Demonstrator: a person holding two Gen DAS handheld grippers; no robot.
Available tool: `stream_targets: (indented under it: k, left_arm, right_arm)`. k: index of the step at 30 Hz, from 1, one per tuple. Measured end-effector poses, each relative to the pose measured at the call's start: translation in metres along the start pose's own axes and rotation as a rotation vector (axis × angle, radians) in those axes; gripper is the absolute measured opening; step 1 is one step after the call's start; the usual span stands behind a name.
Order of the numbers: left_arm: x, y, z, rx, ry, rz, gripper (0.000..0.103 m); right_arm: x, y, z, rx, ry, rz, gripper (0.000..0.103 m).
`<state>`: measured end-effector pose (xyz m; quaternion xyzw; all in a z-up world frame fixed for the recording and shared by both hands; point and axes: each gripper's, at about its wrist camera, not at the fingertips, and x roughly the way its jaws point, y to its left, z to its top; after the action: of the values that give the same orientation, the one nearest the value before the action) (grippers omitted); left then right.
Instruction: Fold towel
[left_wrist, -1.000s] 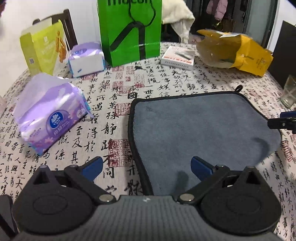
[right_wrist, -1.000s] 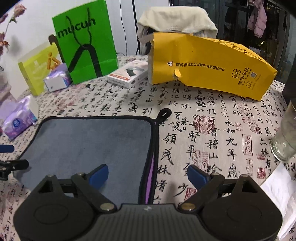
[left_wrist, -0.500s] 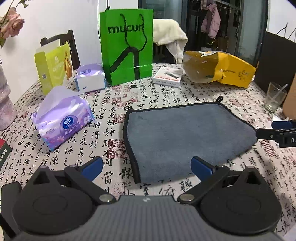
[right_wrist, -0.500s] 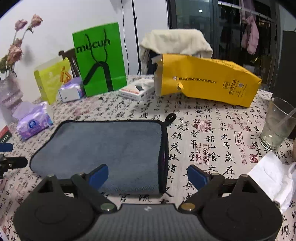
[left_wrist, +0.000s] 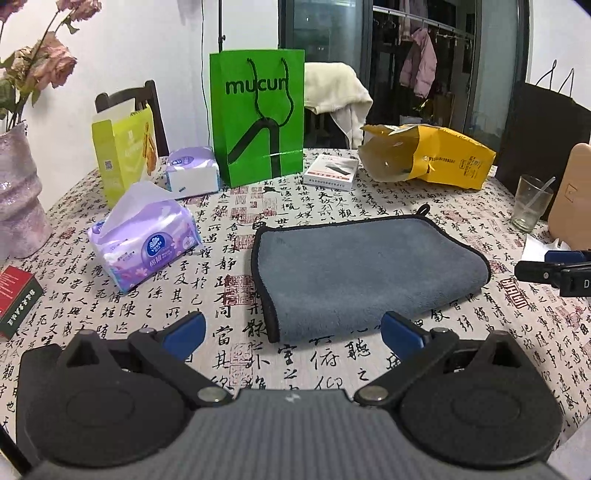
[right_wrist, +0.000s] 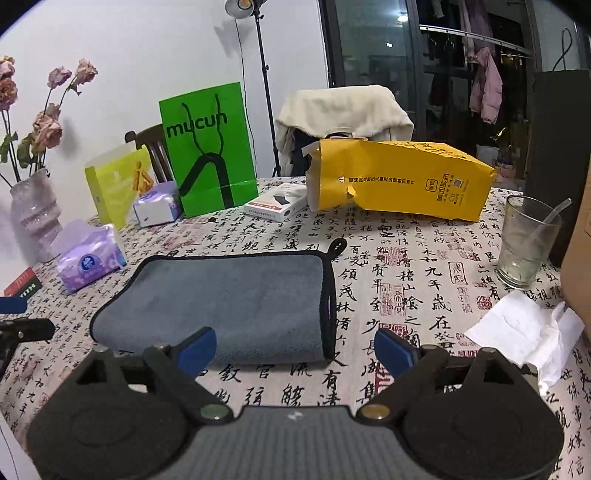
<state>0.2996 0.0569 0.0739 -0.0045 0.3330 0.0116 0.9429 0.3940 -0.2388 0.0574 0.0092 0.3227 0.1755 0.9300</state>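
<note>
A grey towel (left_wrist: 365, 273) with black trim lies folded flat on the calligraphy-print tablecloth; it also shows in the right wrist view (right_wrist: 225, 302). A hanging loop (right_wrist: 338, 245) sticks out at its far corner. My left gripper (left_wrist: 293, 332) is open and empty, held back above the table in front of the towel's near left corner. My right gripper (right_wrist: 295, 349) is open and empty, just short of the towel's near right corner. Each gripper's tip shows at the edge of the other's view.
On the table stand a green mucun bag (left_wrist: 256, 118), a yellow paper bag (right_wrist: 399, 177), tissue packs (left_wrist: 146, 247), a yellow-green box (left_wrist: 123, 155), a white box (left_wrist: 332, 171), a vase (left_wrist: 16, 192), a glass (right_wrist: 526, 242) and a crumpled tissue (right_wrist: 528, 332).
Both grippers have drawn back and risen away from the towel, which now lies farther off and wholly in view. The towel itself has not moved.
</note>
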Motion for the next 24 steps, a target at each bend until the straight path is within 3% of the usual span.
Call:
stream_targets:
  k: [7,24]
  left_arm:
    - [-0.015,-0.002,-0.01,0.01,-0.017,0.004,0.103]
    - [-0.05,-0.006,-0.033,0.024,-0.08,0.001,0.103]
  right_arm:
    - [-0.017,0.007,-0.011,0.002,-0.021,0.004,0.098]
    - [-0.059,0.021,-0.035,-0.018,-0.08,-0.012,0.099]
